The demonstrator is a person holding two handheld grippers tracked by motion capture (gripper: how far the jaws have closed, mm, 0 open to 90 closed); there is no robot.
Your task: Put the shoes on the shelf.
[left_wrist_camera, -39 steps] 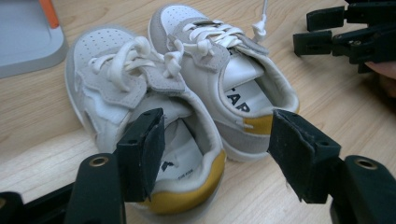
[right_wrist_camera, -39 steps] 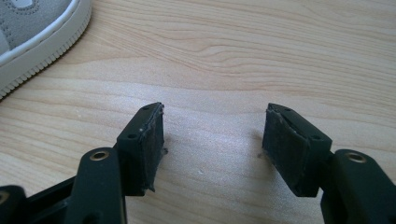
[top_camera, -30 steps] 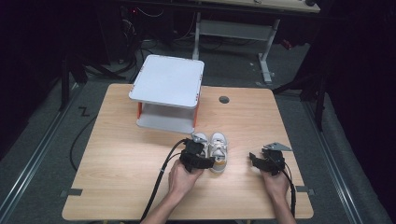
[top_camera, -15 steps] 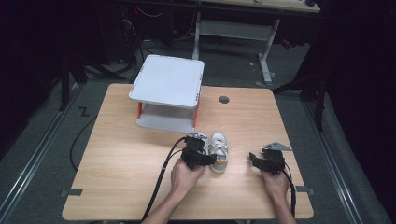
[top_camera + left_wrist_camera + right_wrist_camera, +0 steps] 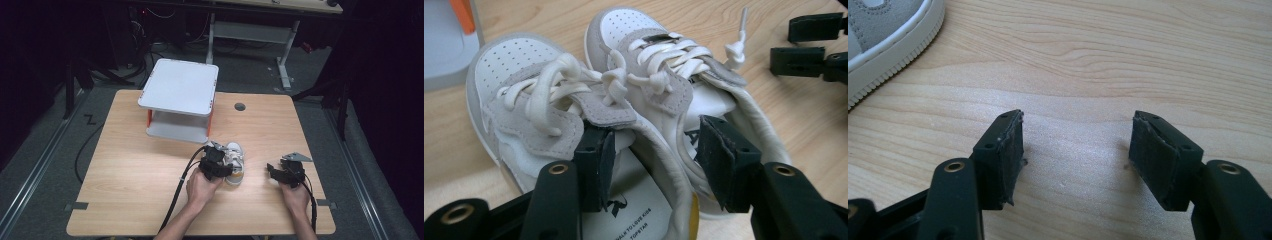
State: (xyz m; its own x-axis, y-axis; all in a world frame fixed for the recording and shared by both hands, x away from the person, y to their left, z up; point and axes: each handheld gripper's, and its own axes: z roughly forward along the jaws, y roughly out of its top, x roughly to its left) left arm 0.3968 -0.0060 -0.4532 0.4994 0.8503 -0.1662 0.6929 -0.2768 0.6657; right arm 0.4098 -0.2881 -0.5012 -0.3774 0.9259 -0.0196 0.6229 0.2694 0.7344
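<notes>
A pair of small white and grey lace-up shoes (image 5: 235, 159) stands side by side on the wooden table (image 5: 125, 165), toes pointing away. In the left gripper view the left shoe (image 5: 524, 100) and the right shoe (image 5: 664, 55) touch each other. My left gripper (image 5: 654, 160) is open, with one jaw down inside each shoe, so the two inner collars lie between the jaws. It sits at the shoes' heels (image 5: 223, 167). My right gripper (image 5: 1078, 145) is open over bare wood with nothing between its jaws, to the right of the shoes (image 5: 272, 170).
A white two-level stand (image 5: 180, 90) with orange posts sits at the table's back, just beyond the shoes. A round cable hole (image 5: 240, 106) lies to its right. Black cables trail from both grippers toward the near edge.
My left gripper has edged forward and to the right, into the openings of the shoes. The right gripper has stayed where it was.
</notes>
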